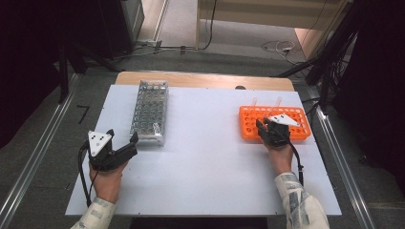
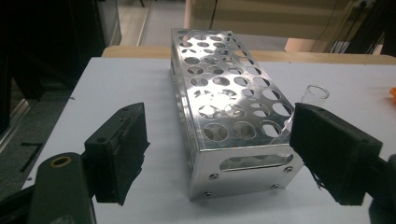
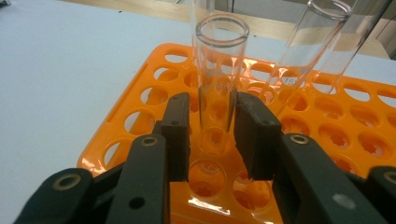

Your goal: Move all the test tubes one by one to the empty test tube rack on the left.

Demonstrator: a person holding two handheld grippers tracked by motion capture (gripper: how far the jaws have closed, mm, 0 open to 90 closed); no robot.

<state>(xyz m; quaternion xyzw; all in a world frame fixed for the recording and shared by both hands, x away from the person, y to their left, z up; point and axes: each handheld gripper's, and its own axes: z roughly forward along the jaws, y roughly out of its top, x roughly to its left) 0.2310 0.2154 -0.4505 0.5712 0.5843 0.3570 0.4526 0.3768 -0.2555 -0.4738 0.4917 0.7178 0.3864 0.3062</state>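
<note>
Right tongs (image 3: pixel 212 135) closed on glass test tube (image 3: pixel 219 70), upright in near-left part of orange rack (image 3: pixel 140 100), right side of tabletop (image 1: pixel 205 157); lift straight up, avoid leaning neighbour tubes. Left tongs (image 2: pixel 215 149) wide open, empty, straddling near end of metal rack (image 2: pixel 229 107)

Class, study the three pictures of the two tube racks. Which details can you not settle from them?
- Right gripper, right gripper view: whether its pads press the glass tube; reflections blur the contact.
- High view: the hand hides the orange rack front.
- Left gripper view: a pad covers the lower tube in the metal rack.
</note>
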